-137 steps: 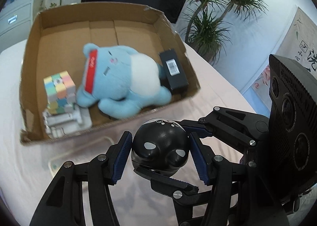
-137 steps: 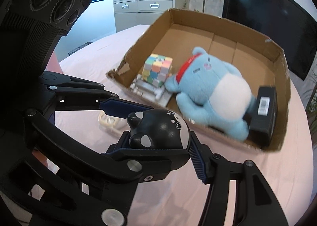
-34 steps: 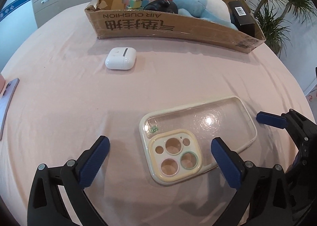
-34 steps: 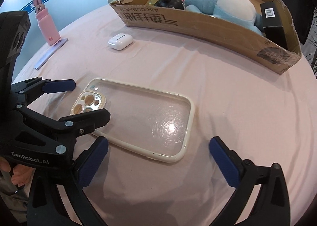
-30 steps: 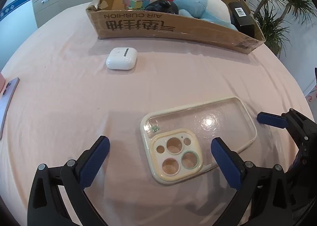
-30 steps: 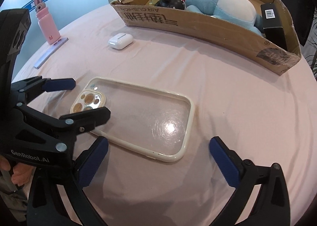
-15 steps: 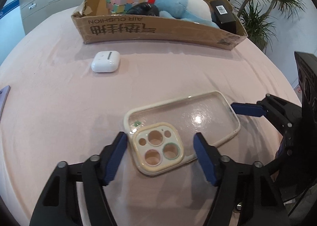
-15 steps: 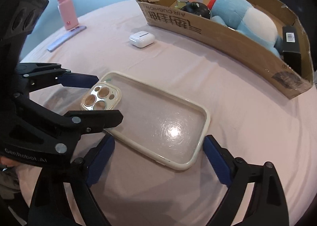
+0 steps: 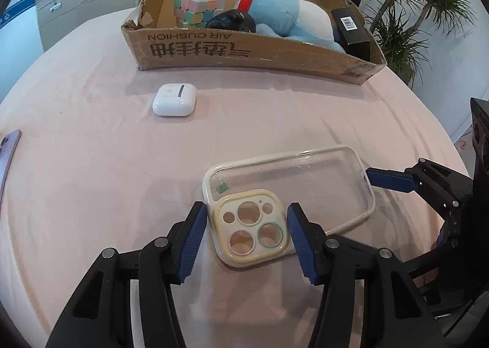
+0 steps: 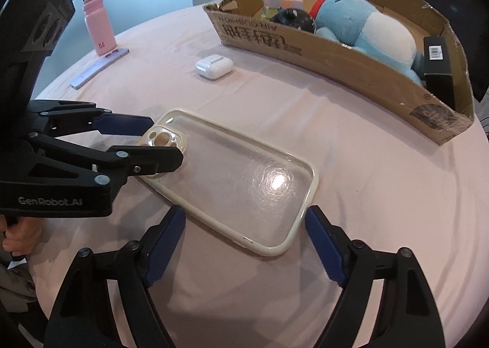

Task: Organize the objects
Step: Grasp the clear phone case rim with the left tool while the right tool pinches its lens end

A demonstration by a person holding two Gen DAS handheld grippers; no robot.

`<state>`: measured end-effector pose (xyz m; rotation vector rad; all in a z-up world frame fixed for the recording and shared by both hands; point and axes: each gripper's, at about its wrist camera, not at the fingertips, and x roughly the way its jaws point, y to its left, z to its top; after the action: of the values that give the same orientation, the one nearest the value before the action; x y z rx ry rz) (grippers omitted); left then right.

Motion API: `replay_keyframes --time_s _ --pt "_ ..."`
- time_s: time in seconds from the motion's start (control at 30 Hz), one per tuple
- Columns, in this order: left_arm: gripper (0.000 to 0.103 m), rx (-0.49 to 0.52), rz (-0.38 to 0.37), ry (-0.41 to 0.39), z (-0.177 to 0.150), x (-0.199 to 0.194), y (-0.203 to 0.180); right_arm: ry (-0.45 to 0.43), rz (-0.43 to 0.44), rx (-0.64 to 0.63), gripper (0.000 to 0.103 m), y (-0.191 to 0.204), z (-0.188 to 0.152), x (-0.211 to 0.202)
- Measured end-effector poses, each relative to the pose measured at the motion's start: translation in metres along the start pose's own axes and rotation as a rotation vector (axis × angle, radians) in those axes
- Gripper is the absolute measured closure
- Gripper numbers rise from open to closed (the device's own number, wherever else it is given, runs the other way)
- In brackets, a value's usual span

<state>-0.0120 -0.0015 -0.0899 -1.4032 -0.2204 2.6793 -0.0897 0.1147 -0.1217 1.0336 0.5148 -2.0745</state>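
On pink tablecloth [image 9: 91,164], clear cream-rimmed phone case [image 9: 293,177]: light, flexible, slick; grip rims; left gripper [image 9: 244,236] closing around camera end, right gripper [image 10: 244,244] closing around other end, neither pressing yet.

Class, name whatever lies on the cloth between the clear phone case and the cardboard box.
Only a white earbud case, seen in both wrist views; otherwise bare pink cloth.

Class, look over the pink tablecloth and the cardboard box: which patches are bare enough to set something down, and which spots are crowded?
Bare cloth lies between the earbud case and the phone case, and along the cardboard box front. In the box, only the far floor behind the cube and plush is free. Both grippers crowd the phone case, jaws closing.
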Motion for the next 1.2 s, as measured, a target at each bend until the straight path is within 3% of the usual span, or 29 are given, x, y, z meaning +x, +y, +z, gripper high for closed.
replay_keyframes --time_s 0.23,0.33,0.43,1.2 --pt "0.050 0.024 0.002 0.009 0.001 0.002 -0.004 0.002 0.016 0.051 0.030 -0.013 0.002 -0.003" --pt "0.049 0.002 -0.034 0.040 0.002 0.008 0.001 0.039 0.058 0.039 0.021 -0.014 0.000 0.002" --pt "0.048 0.012 -0.025 0.033 0.002 0.009 -0.001 0.044 0.009 -0.041 0.016 0.000 -0.002 0.006" --pt "0.049 0.032 -0.008 -0.022 0.023 -0.016 -0.009 -0.044 -0.037 0.016 0.020 -0.003 0.004 -0.016"
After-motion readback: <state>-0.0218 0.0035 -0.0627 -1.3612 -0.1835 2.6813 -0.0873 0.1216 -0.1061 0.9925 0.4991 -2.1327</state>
